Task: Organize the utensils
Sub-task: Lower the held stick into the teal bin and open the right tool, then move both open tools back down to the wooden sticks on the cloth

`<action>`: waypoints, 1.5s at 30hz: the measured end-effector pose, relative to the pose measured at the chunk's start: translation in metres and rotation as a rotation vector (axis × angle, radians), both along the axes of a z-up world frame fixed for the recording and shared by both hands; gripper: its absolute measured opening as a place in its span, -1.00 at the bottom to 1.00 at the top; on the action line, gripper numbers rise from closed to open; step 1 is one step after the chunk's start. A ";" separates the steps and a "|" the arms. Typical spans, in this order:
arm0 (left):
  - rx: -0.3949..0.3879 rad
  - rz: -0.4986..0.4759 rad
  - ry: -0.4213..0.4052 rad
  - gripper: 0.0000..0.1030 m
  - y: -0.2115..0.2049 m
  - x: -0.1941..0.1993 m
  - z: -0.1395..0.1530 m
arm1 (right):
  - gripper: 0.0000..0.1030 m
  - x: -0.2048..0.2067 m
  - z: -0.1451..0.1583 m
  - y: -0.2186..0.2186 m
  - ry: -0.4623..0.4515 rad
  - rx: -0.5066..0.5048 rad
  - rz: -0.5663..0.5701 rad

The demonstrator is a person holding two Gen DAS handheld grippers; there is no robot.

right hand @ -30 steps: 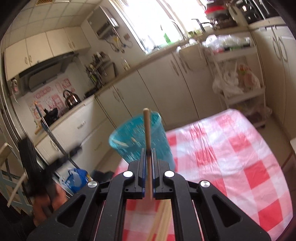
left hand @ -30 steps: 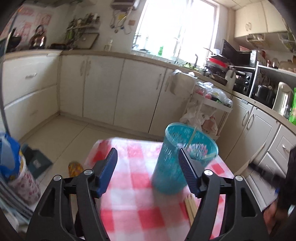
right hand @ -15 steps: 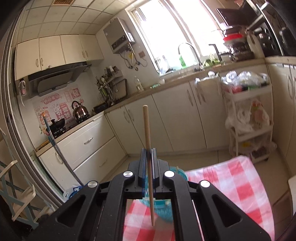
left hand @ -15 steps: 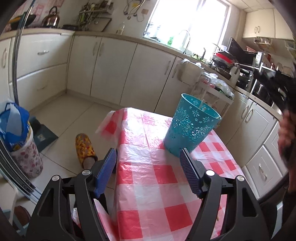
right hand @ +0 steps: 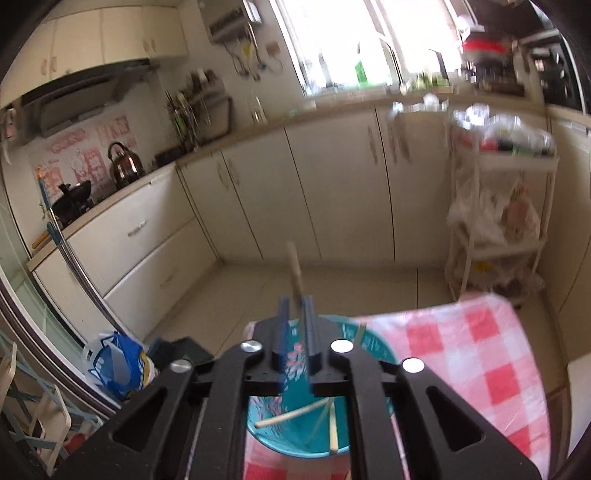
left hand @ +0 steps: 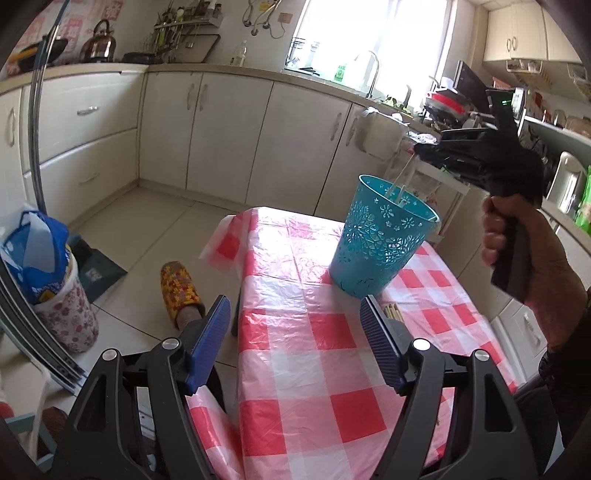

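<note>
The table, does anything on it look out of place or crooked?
The teal basket stands upright, but the chopsticks inside it lie crossed and slanted, not bundled. A few more chopsticks lie loose on the checked tablecloth beside it. Nothing looks spilled or damaged.

Background only. I see a red-and-white checked tablecloth (left hand: 314,332) over the table. Cream cabinets (left hand: 229,129) run along the walls under a bright window (left hand: 369,33). A kettle (right hand: 123,164) sits on the counter, with a dark wok (right hand: 75,190) just beside it. On the floor: a patterned slipper (left hand: 179,288) near the table's edge, and a blue bag (left hand: 35,251) in a floral bin. White shelf cart (right hand: 498,206) holds bags.
</note>
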State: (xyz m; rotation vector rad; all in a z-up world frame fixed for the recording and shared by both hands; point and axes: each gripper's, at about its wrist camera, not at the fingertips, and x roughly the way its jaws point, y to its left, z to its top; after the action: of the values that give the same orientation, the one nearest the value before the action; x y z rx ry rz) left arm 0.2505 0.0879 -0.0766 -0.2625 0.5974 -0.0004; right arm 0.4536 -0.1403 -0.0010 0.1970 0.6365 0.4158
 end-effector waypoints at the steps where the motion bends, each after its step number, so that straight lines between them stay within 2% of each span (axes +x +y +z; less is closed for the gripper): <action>1: 0.018 0.005 -0.003 0.35 -0.002 -0.002 0.002 | -0.68 -0.005 -0.001 -0.001 -0.002 0.005 -0.002; 6: 0.068 0.012 -0.011 0.42 -0.012 -0.012 0.012 | -0.62 -0.043 0.000 -0.011 -0.018 0.006 0.007; 8: 0.086 0.013 -0.016 0.44 -0.017 -0.016 0.015 | -0.42 -0.059 0.000 -0.016 -0.028 -0.002 0.008; 9: 0.095 0.011 -0.019 0.45 -0.020 -0.019 0.018 | -0.25 -0.071 -0.001 -0.020 -0.033 -0.007 0.002; 10: 0.102 0.007 -0.021 0.46 -0.022 -0.022 0.020 | -0.20 -0.083 -0.002 -0.024 -0.036 -0.011 -0.001; 18: 0.194 -0.019 -0.049 0.62 -0.050 -0.057 0.049 | -0.20 -0.170 -0.043 -0.064 0.053 -0.034 -0.040; 22: 0.233 -0.042 -0.063 0.77 -0.065 -0.076 0.057 | -0.20 -0.192 -0.068 -0.084 0.126 -0.045 -0.076; 23: 0.239 -0.049 -0.061 0.78 -0.067 -0.078 0.057 | -0.21 -0.194 -0.076 -0.089 0.142 -0.052 -0.083; 27: 0.241 -0.077 -0.025 0.79 -0.069 -0.075 0.046 | -0.44 -0.179 -0.117 -0.097 0.265 -0.077 -0.107; 30: 0.210 -0.069 0.009 0.79 -0.058 -0.067 0.032 | -0.55 -0.168 -0.140 -0.090 0.323 -0.094 -0.095; 37: 0.145 -0.043 0.077 0.79 -0.041 -0.043 0.000 | -0.59 -0.142 -0.165 -0.056 0.345 -0.145 -0.048; 45: 0.149 -0.063 0.116 0.79 -0.055 -0.021 -0.018 | -0.61 -0.123 -0.180 -0.040 0.327 -0.204 -0.031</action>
State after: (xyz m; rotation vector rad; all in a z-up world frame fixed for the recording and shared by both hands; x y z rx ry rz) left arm 0.2296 0.0324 -0.0944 -0.0990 0.7177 -0.0016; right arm 0.3308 -0.1802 -0.1805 0.0803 0.9909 0.2878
